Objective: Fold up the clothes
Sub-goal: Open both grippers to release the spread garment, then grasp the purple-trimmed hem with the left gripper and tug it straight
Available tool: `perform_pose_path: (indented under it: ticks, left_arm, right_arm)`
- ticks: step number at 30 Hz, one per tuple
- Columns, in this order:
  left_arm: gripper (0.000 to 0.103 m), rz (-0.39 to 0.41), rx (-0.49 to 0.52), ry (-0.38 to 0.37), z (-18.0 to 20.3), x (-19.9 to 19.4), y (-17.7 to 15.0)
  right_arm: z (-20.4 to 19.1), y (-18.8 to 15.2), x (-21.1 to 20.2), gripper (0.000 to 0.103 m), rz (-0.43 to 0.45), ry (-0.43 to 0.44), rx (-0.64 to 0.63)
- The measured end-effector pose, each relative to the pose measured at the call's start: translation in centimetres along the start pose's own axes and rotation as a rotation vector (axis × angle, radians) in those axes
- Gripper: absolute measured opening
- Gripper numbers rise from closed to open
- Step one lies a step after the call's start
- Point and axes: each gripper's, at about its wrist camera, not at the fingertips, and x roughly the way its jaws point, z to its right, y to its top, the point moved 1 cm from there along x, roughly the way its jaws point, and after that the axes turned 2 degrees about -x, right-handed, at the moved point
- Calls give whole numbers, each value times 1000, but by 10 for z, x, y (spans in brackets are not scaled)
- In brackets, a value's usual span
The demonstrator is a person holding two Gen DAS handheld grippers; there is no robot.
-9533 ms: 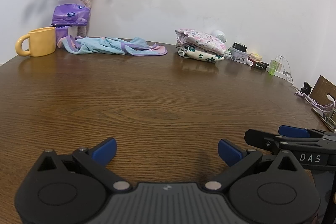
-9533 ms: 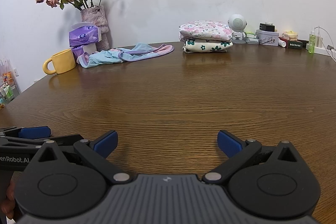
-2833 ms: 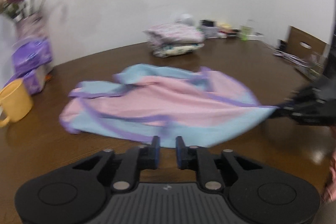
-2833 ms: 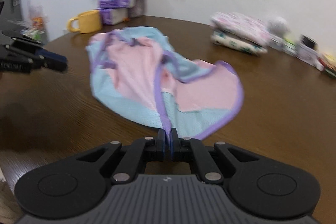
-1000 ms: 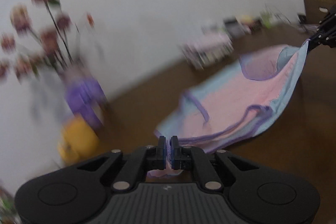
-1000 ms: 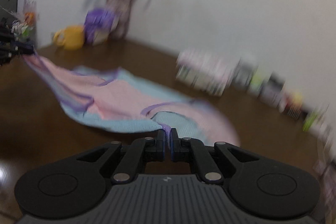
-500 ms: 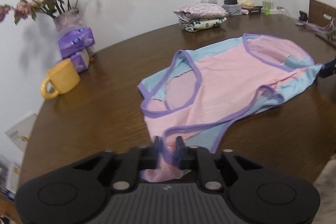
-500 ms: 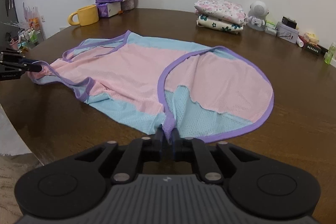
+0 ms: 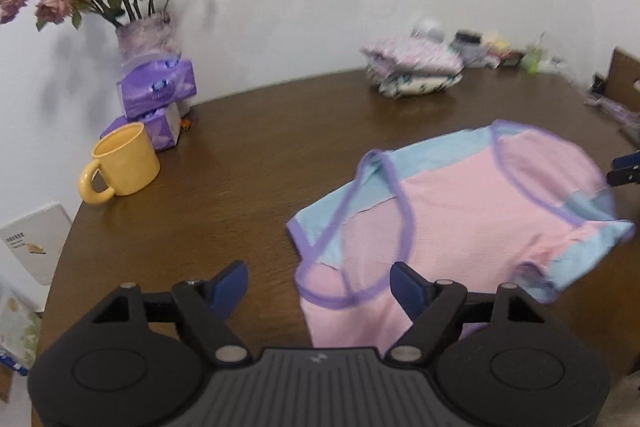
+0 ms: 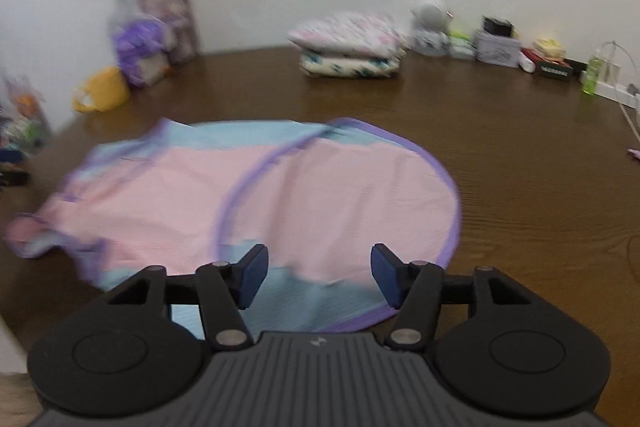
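Observation:
A pink and light-blue garment [image 9: 472, 211] with purple trim lies spread flat on the brown wooden table [image 9: 260, 155]. My left gripper [image 9: 318, 283] is open at its near corner and its jaws are opening; the cloth lies below them, and the pads do not press on it. In the right wrist view the same garment [image 10: 280, 195] spreads ahead. My right gripper [image 10: 318, 273] is open too, jaws opening, over the blue hem, and nothing is pinched. The right gripper's blue tip [image 9: 624, 171] shows at the far right of the left view.
A yellow mug [image 9: 124, 163], purple tissue packs [image 9: 158, 91] and a vase of flowers [image 9: 144, 31] stand at the back left. A stack of folded floral clothes [image 10: 348, 47] sits at the back. Small items [image 10: 500, 45] and cables line the far right edge.
Both grippers have let go of the garment's corners and spread their jaws wide. The garment now lies flat on the table. Both cameras have shifted and blurred slightly.

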Motion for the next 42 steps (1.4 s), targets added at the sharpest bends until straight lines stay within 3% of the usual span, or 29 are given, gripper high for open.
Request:
perform_pose_path:
  ticks: [4, 9, 11, 15, 17, 23, 26, 33, 36, 39, 40, 41, 42]
  left_arm:
    - [71, -69, 9, 16, -4, 32, 14]
    - [62, -147, 32, 13, -5, 65, 25]
    - [53, -174, 51, 0, -3, 72, 28]
    - [47, -208, 118, 3, 5, 83, 31]
    - [34, -227, 158, 6, 11, 88, 32]
    - [8, -264, 259, 32, 23, 100, 35]
    - [4, -256, 285, 65, 25, 101, 40]
    - [4, -202, 274, 237, 5, 114, 67]
    - [5, -223, 202, 244, -6, 124, 77]
    - [26, -231, 77, 165, -16, 123, 86]
    - [46, -222, 36, 136, -19, 119, 89]
    - [57, -200, -3, 116, -23, 111, 91]
    - [58, -174, -32, 108, -26, 103, 93]
  right_arm:
    - [19, 8, 32, 56, -45, -39, -1]
    - [36, 8, 55, 40, -108, -46, 9]
    - [44, 10, 56, 28, -120, -82, 5]
    - [60, 14, 58, 28, -140, -158, -1]
    - [66, 16, 58, 28, -145, -197, 3]
    - [58, 18, 54, 31, -98, -148, -13]
    - [55, 18, 57, 31, -96, -133, -27]
    - [66, 13, 59, 33, -100, -121, -1]
    - [66, 11, 58, 34, -88, -120, -2]
    - [67, 9, 58, 35, -77, -117, 0]
    - [67, 9, 57, 35, -74, -116, 1]
    - [67, 9, 57, 36, -72, -112, 1]
    - [67, 8, 57, 36, -72, -110, 0]
